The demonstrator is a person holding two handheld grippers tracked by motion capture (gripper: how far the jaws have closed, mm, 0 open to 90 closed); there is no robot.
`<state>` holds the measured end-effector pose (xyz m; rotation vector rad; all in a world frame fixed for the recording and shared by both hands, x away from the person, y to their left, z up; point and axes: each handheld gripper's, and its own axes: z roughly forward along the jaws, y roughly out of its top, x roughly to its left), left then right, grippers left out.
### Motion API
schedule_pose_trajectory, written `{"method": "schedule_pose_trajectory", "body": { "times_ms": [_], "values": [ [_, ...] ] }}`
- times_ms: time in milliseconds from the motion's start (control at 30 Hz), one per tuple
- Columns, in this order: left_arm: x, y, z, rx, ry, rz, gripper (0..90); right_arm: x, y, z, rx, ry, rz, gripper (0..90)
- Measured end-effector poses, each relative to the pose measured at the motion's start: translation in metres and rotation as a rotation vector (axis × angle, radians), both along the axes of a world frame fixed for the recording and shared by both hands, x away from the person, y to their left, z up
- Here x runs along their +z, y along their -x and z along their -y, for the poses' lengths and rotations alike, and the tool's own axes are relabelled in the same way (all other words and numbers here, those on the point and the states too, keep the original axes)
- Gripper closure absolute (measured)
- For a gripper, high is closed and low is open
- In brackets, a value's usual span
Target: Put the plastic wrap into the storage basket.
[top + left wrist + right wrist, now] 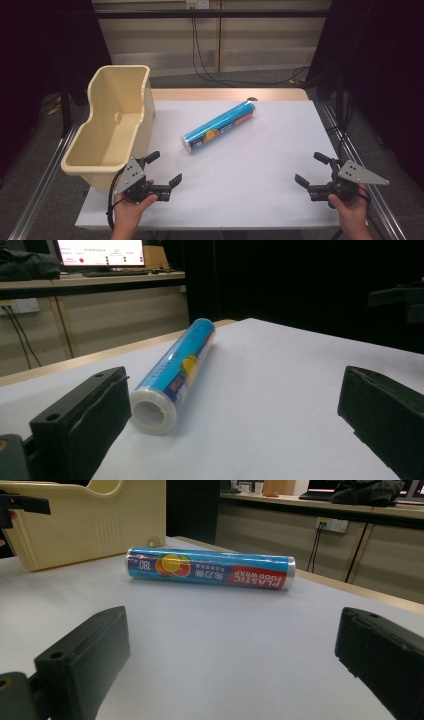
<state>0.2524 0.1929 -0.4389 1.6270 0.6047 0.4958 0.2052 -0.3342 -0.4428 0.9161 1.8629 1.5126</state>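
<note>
A blue roll of plastic food wrap [220,126] lies on its side near the middle of the white table top [260,185], slanting from near left to far right. My left gripper [164,168] rests open at the front left, its jaws wide apart and empty, pointing toward the roll's near end [152,410]. My right gripper [312,169] is open at the front right, also empty, and faces the roll's long side [210,568] from a distance. Neither gripper touches the roll.
A cream plastic bin [114,125] stands at the table's left edge, open and empty, seen as a wall [90,525] in the right gripper view. Metal rails run along both table sides. Cables hang by the wall behind.
</note>
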Motion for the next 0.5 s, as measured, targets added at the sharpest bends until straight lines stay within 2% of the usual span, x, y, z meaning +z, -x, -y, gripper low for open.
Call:
{"method": "schedule_pose_trajectory", "body": {
  "times_ms": [233, 367, 500],
  "values": [
    [0.000, -0.003, 0.006, -0.007, -0.008, 0.003, 0.3, -0.001, 0.000, -0.002, 0.013, 0.001, -0.006, 0.9],
    [0.001, -0.012, 0.016, -0.020, -0.009, -0.008, 0.1, -0.001, -0.001, -0.003, 0.014, 0.006, -0.004, 0.9],
    [0.002, -0.026, 0.029, -0.025, -0.033, -0.028, 0.0, -0.002, -0.001, -0.003, 0.018, 0.005, -0.008, 0.9]
  ]
}}
